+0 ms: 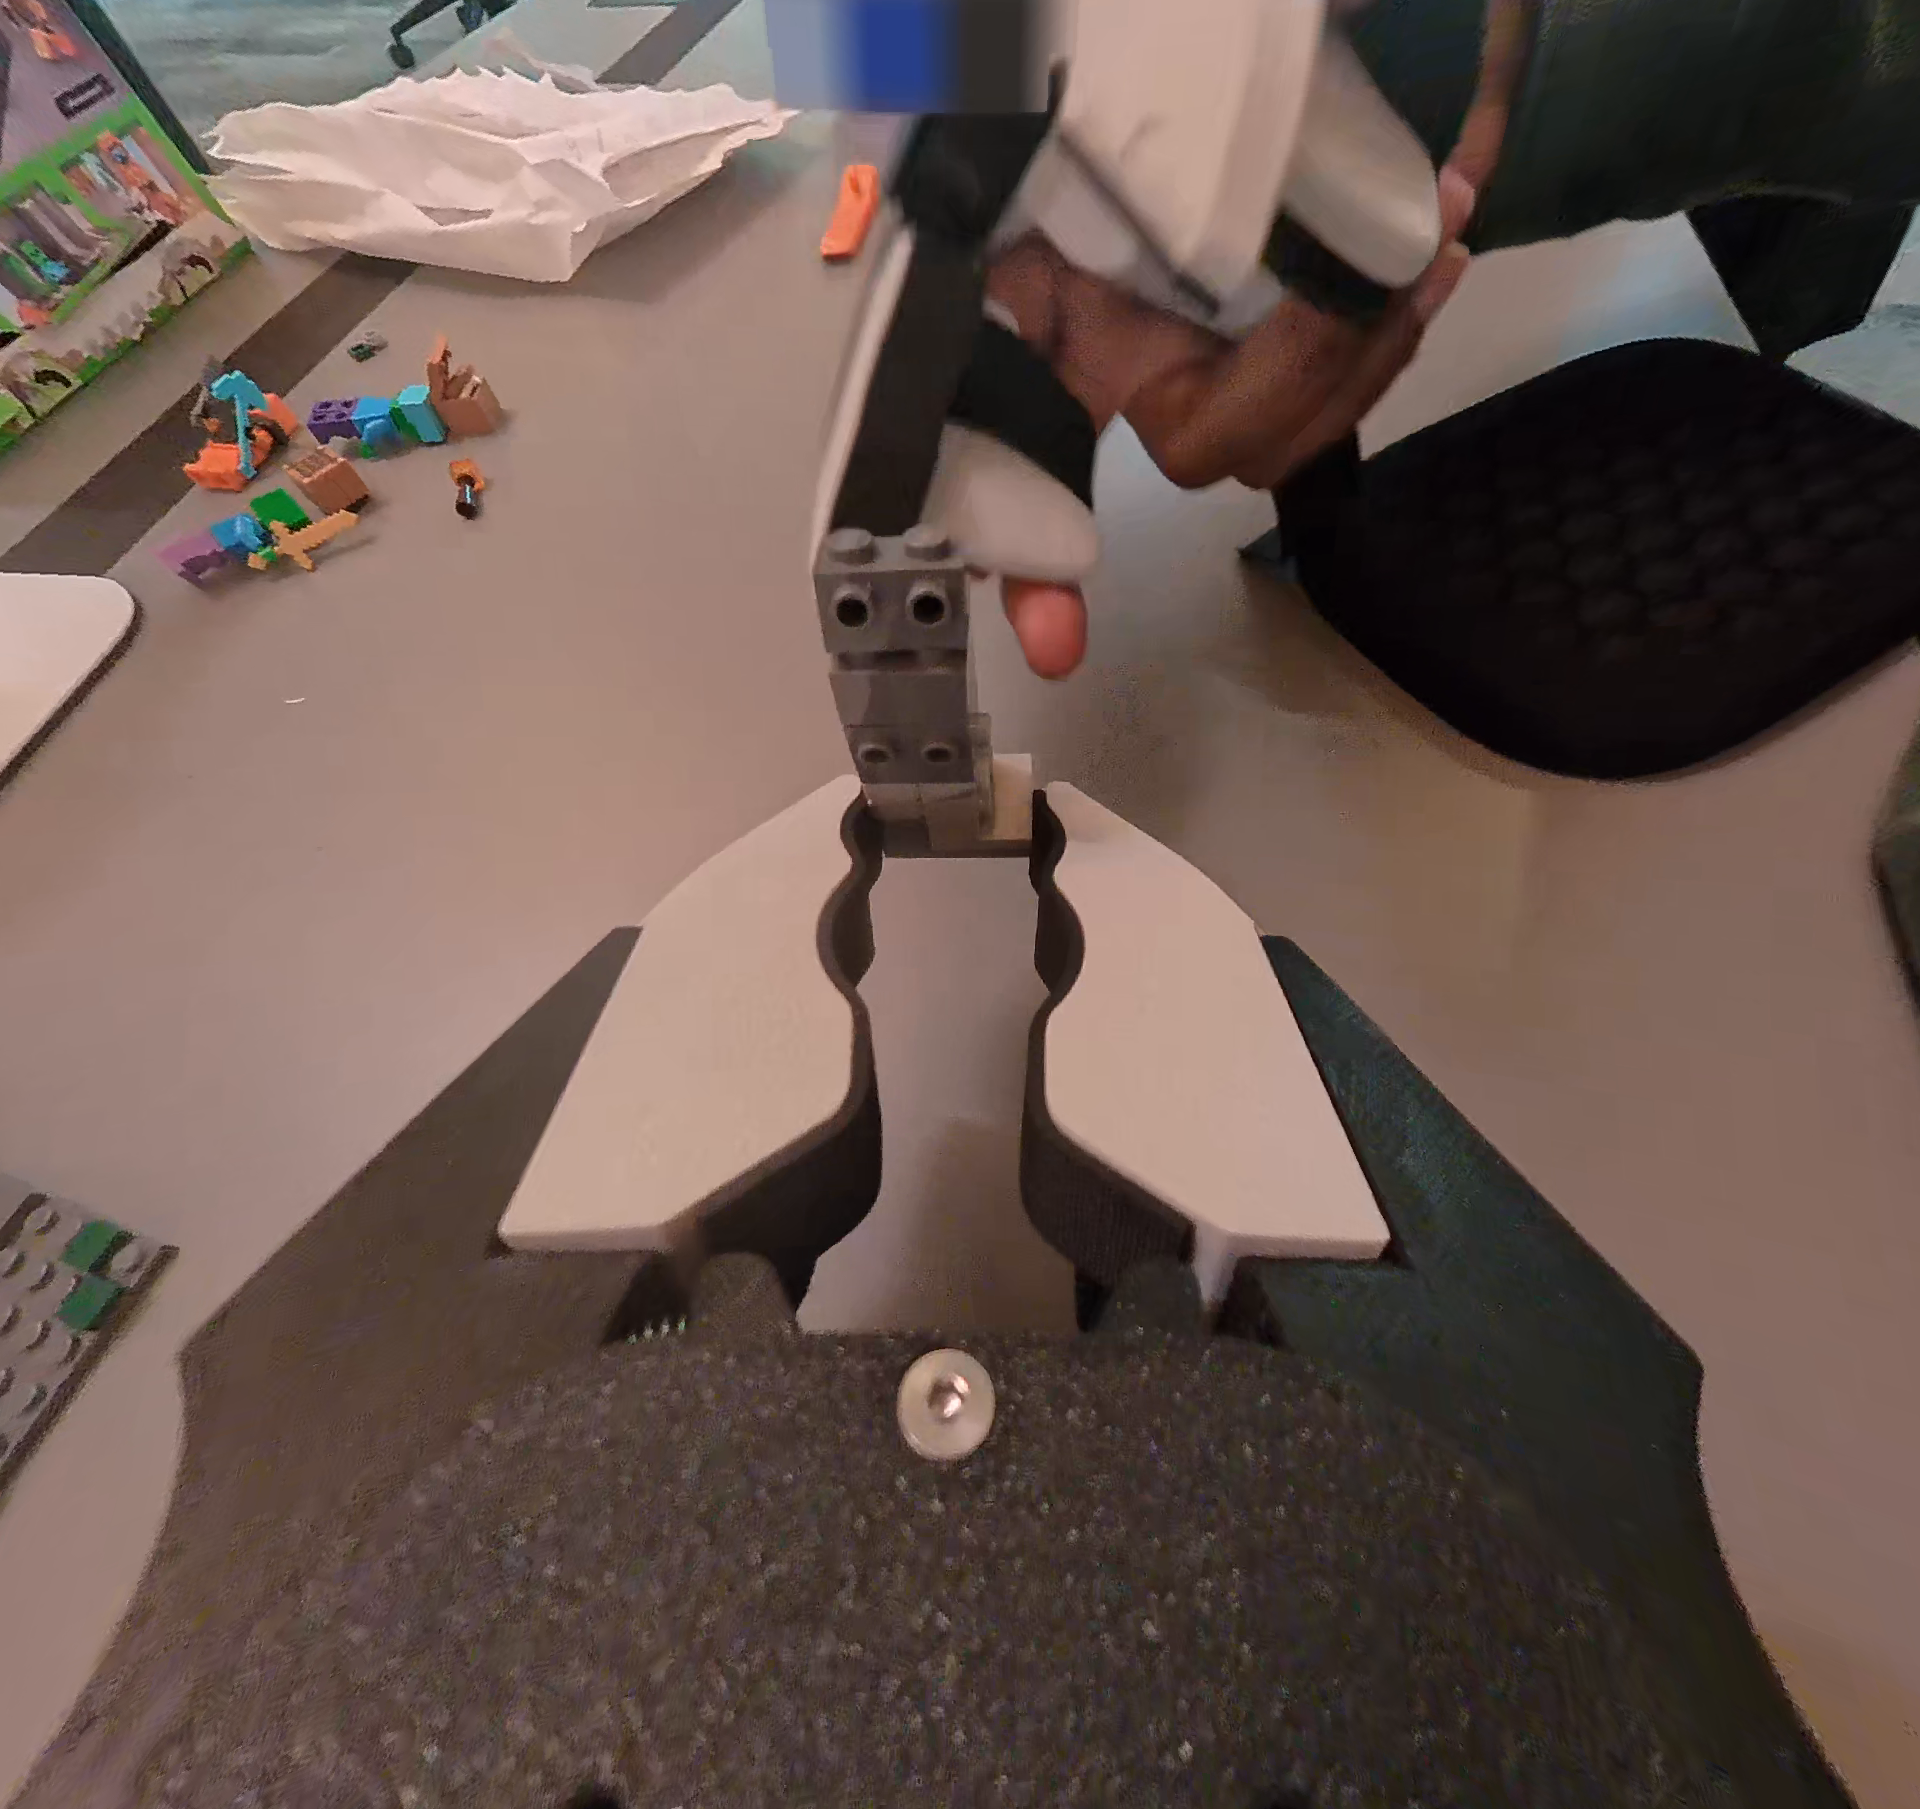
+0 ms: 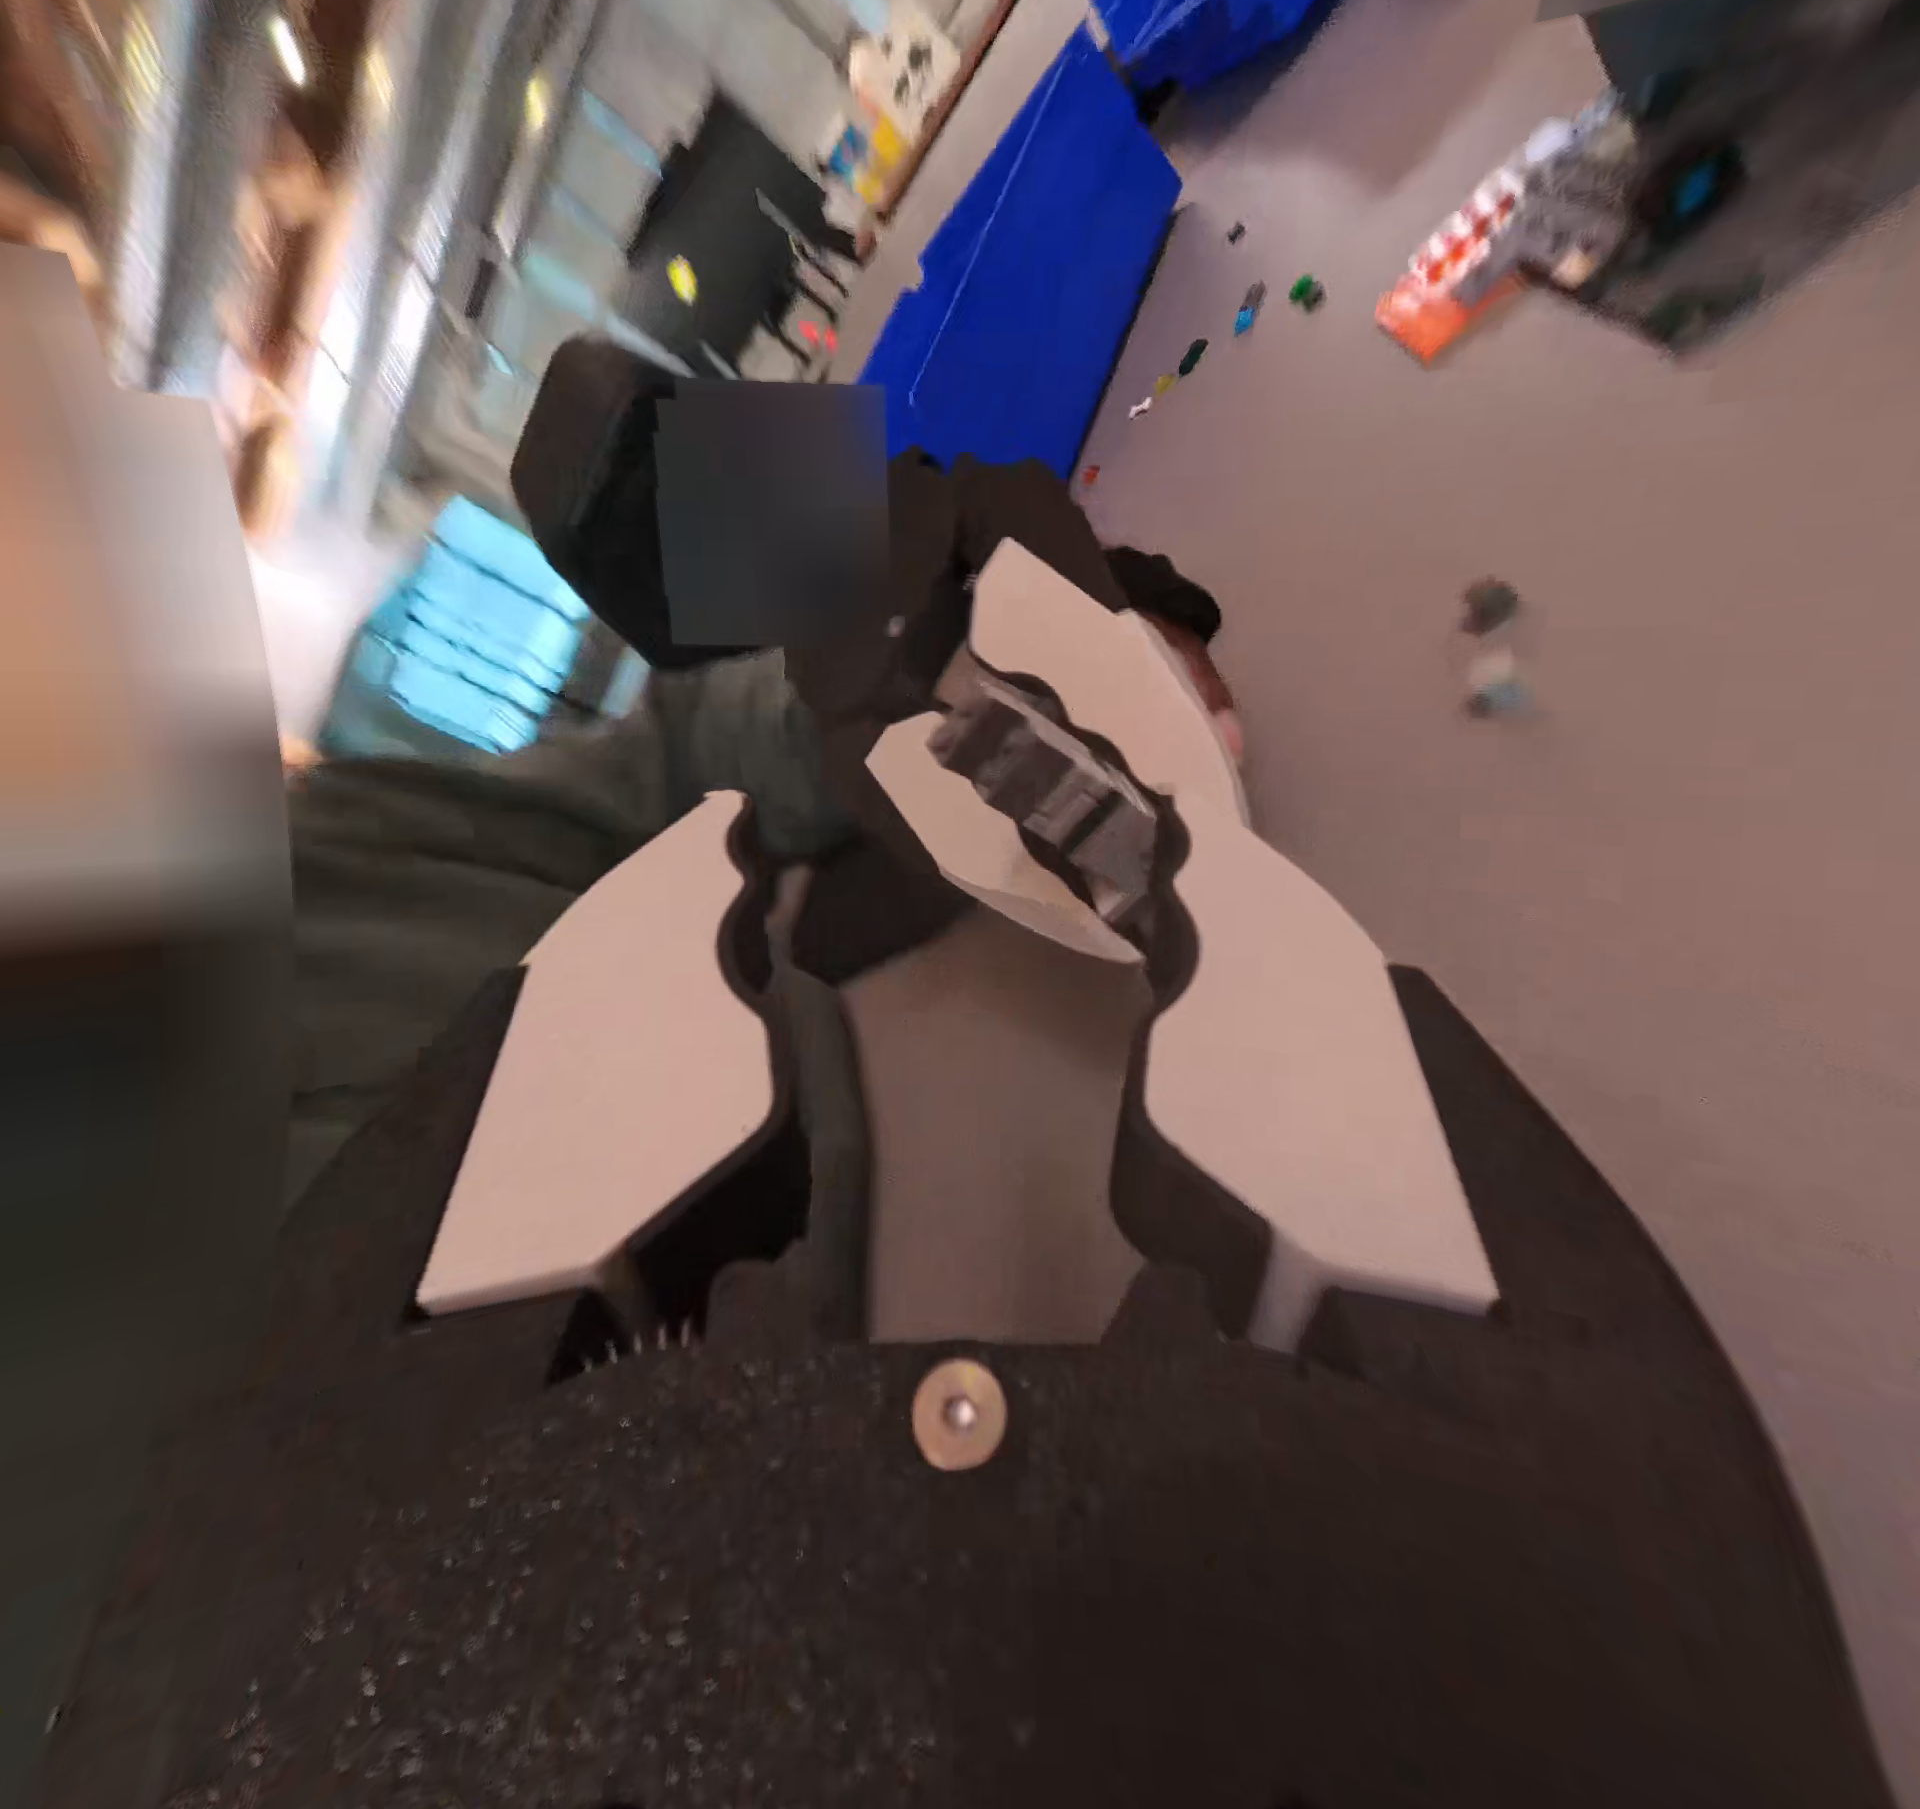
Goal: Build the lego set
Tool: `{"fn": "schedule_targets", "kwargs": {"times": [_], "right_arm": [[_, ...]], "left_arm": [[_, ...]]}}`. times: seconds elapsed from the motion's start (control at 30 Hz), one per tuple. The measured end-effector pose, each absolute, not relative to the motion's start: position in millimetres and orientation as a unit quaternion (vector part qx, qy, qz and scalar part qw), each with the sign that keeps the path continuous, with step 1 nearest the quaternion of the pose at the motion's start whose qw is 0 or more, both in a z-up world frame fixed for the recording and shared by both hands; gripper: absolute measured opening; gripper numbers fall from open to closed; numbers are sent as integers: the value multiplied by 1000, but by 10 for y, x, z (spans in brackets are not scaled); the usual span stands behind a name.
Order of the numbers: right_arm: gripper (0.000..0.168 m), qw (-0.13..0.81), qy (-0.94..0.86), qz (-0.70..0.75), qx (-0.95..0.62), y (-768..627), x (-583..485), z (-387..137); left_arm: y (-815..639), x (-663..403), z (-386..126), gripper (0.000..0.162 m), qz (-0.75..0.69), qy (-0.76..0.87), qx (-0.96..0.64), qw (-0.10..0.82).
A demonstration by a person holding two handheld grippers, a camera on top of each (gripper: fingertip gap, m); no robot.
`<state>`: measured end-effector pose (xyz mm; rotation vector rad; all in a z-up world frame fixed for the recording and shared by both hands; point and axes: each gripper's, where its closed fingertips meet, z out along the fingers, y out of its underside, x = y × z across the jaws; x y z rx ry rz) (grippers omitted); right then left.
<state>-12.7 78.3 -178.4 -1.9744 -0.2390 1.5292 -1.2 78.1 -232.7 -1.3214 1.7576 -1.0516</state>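
Note:
A tall stack of grey Lego bricks [image 1: 899,679] stands upright in my left gripper [image 1: 951,824], which is shut on its bottom end just above the grey table [image 1: 520,824]. My right gripper comes down from above, and one finger [image 1: 894,429] lies against the top brick of the stack. In the blurred right wrist view my right gripper [image 2: 956,824] is open, with the stack [image 2: 1049,793] beside its right finger. The left gripper's white fingers [image 2: 1091,637] show there around the stack. A person's hand [image 1: 1195,377] holds the right gripper.
Loose coloured Lego pieces [image 1: 312,450] lie at the left, with a crumpled white paper bag [image 1: 488,170], the set's box [image 1: 83,201] and an orange tool [image 1: 850,211] beyond. A grey baseplate with green bricks [image 1: 62,1302] is at the lower left. A black chair seat [image 1: 1610,564] is at the right.

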Motion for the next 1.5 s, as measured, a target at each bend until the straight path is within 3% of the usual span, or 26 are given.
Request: {"fn": "schedule_targets", "kwargs": {"times": [0.17, 0.4, 1.07, 1.13, 1.5], "right_arm": [[86, 243, 31, 641, -727, 690, -223, -1974], [88, 212, 76, 675, -703, 733, -391, -1905], [78, 203, 110, 677, -699, 719, -436, -2010], [66, 205, 112, 680, -695, 700, -441, -1986], [65, 214, 122, 689, -682, 662, -425, -1950]], "left_arm": [[663, -50, -2265, 27, -406, 673, -514, 344], [601, -65, -2272, 27, -392, 683, -510, 346], [584, -108, -2367, 27, -322, 720, -530, 310], [609, -112, -2398, 27, -297, 732, -527, 312], [551, -93, -2379, 27, -276, 752, -524, 290]]}}
